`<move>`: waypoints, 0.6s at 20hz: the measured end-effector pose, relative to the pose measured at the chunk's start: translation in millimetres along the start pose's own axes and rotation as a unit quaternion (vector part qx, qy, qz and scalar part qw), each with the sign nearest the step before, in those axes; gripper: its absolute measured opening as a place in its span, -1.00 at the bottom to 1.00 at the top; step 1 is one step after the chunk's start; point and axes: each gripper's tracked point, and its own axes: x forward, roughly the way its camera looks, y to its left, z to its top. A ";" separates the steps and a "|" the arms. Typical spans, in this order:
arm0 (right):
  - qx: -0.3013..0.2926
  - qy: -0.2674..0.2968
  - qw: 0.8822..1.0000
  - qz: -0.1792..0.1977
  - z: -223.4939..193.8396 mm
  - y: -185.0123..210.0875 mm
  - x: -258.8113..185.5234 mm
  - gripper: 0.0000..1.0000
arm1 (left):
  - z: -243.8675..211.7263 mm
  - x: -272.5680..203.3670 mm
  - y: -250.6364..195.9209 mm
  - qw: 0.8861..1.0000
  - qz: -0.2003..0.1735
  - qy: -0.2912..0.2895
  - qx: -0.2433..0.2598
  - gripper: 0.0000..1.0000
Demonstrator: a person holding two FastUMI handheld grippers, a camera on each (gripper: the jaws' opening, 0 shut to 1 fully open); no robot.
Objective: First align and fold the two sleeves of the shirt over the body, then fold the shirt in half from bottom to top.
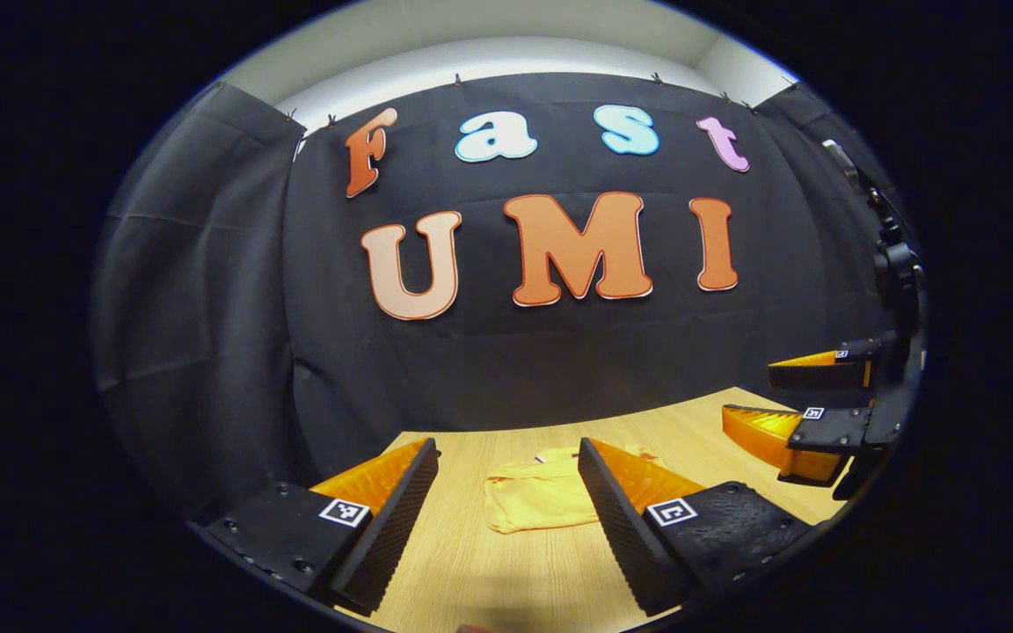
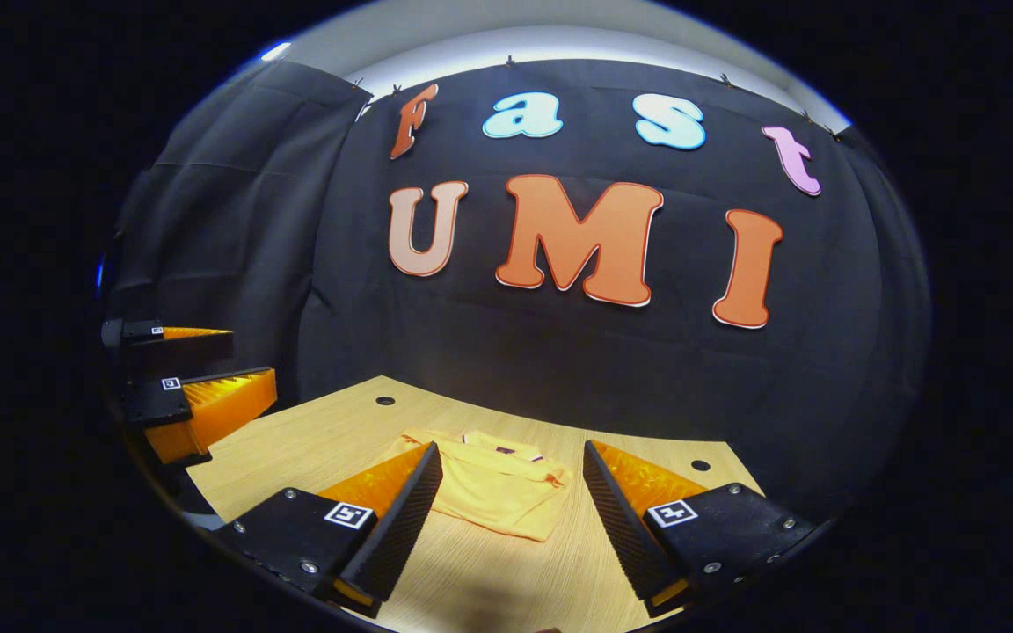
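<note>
A yellow shirt (image 1: 535, 497) lies folded into a compact bundle on the wooden table (image 1: 506, 571), its collar toward the far side. In the right gripper view the same shirt (image 2: 498, 488) rests flat, collar with a thin dark trim at the back. My left gripper (image 1: 506, 479) hovers open above the table, short of the shirt, with nothing between its fingers. My right gripper (image 2: 511, 479) is also open and held above the table, apart from the cloth. The right gripper (image 1: 775, 400) also appears at the right edge of the left gripper view, and the left gripper (image 2: 238, 360) at the left edge of the right gripper view.
Black cloth walls close the booth behind and at both sides of the table. Two small round holes (image 2: 385, 400) (image 2: 700, 464) sit in the tabletop near its far edge. Bare wood surrounds the shirt.
</note>
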 end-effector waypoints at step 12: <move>0.004 0.006 1.000 0.029 12.5 47.3 -2.6 0.96 | 4.6 -0.6 15.6 0.999 -0.032 -0.019 -0.003 0.97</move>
